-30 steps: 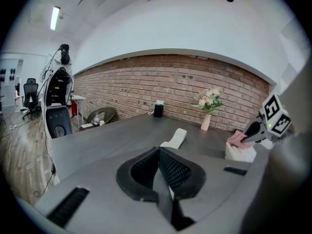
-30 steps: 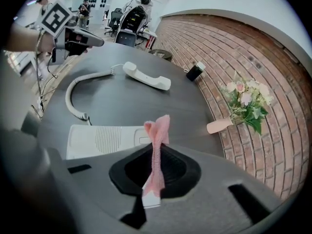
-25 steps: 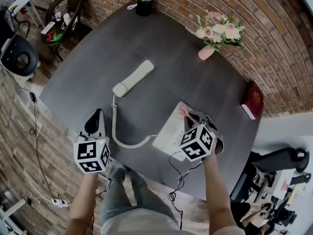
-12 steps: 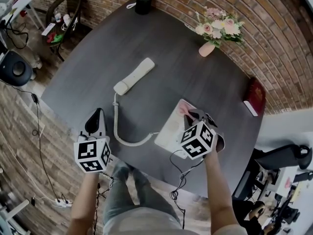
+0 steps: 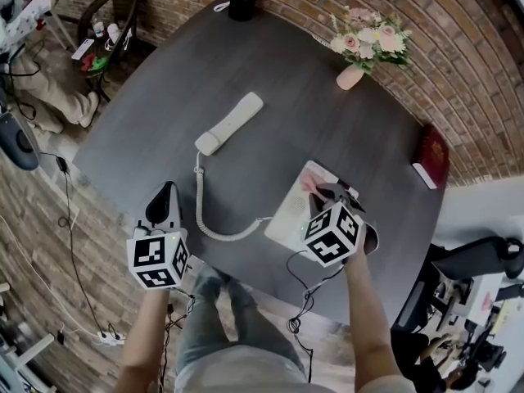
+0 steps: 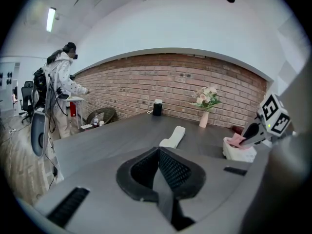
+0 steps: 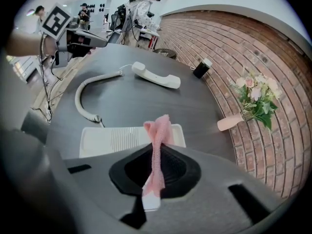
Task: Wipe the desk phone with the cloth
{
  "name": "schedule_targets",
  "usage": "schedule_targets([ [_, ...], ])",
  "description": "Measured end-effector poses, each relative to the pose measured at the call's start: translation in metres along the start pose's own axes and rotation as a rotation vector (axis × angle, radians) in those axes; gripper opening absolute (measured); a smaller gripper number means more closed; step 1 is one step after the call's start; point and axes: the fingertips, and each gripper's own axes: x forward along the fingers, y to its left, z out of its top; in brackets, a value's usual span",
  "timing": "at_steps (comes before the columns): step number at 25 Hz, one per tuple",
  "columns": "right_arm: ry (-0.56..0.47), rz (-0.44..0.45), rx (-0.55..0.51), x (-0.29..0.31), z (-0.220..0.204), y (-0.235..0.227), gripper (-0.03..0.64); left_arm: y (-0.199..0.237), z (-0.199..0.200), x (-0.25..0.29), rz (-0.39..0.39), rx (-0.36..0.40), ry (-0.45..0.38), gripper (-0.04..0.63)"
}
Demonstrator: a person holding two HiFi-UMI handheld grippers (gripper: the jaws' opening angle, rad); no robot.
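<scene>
The white desk phone base (image 5: 291, 213) (image 7: 117, 139) lies near the table's front right edge. Its handset (image 5: 228, 124) (image 7: 155, 75) rests off the base further back, joined by a coiled cord (image 5: 214, 229) (image 7: 87, 94). My right gripper (image 5: 327, 193) (image 7: 157, 135) is shut on a pink cloth (image 7: 158, 150) (image 5: 310, 182), whose free end hangs over the far end of the base. My left gripper (image 5: 162, 201) (image 6: 158, 155) is shut and empty, at the table's front left edge, away from the phone.
A pink vase of flowers (image 5: 360, 49) and a black cup with a white lid (image 5: 242, 0) stand at the back of the dark round table (image 5: 311, 121). A dark red book (image 5: 429, 162) lies at the right edge. A person (image 6: 59, 89) stands far left.
The head view has shifted slightly. Both grippers and the cloth keep nearly the same places over the phone base and the table edge.
</scene>
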Motion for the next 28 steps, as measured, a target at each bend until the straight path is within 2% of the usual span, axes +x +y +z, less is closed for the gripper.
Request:
schedule_targets([
  [28, 0.018, 0.064, -0.003, -0.008, -0.005, 0.047, 0.021, 0.010, -0.008, -0.017, -0.003, 0.009, 0.009, 0.005],
])
